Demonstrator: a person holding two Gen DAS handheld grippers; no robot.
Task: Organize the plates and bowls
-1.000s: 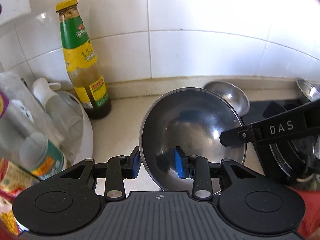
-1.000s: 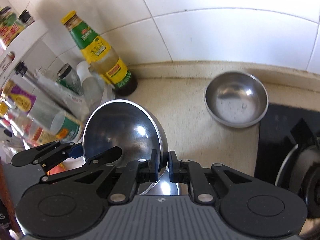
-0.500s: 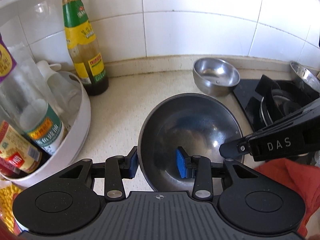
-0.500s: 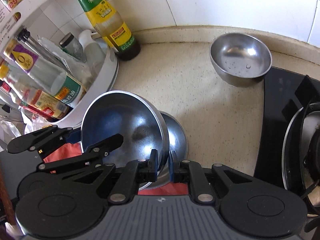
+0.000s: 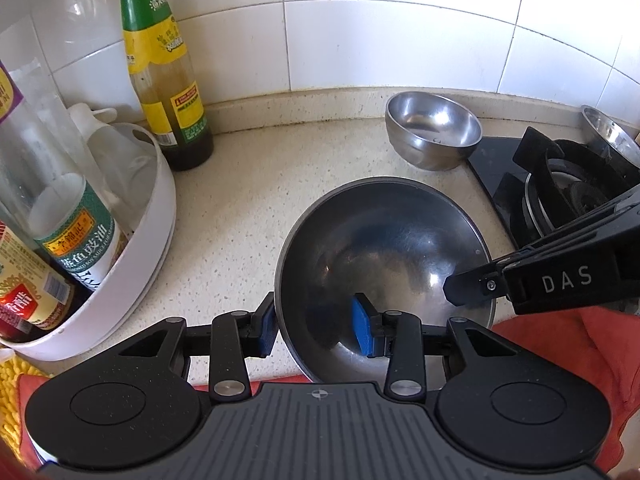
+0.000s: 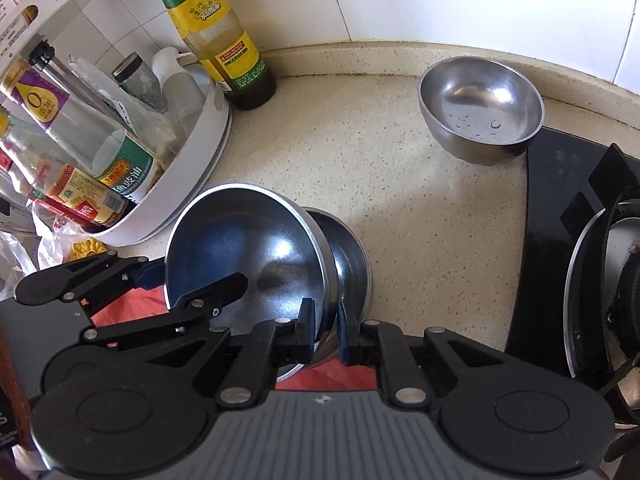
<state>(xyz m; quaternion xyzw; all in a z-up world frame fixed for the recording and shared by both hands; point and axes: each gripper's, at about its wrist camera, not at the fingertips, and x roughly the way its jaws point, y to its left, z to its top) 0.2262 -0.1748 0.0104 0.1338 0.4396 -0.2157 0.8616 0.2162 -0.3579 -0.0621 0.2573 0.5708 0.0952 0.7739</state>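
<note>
A: Progress?

B: Partway, I'd say. Going from the left of the left wrist view: white condiment rack (image 5: 152, 240), sauce bottle (image 5: 164, 72), neither one a task item. Lower centre, the large steel bowl (image 5: 384, 248) sits tilted over the edge of the table (image 5: 248, 184) and a red cloth (image 5: 560, 344). In the right wrist view it leans on a second bowl (image 6: 352, 256) under it, so that stack looks nearly made.

A: What's left?

B: A small steel bowl (image 5: 434, 136) stands alone upper right, just beside the gas stove (image 5: 560, 184). Another steel bowl (image 5: 610, 132) is at the far right edge. Both are well apart from the stack. No plates visible.

A: Tools?

B: The left tool (image 5: 314, 330) straddles the large bowl's near-left rim. Its outer pad is at the wall and its inner pad stands off it, so it's spread and not gripping. The right tool (image 6: 325, 332) is pressed nearly together, pinching the large bowl's rim on the right side. Can't tell if the lower bowl's edge is caught too.
</note>
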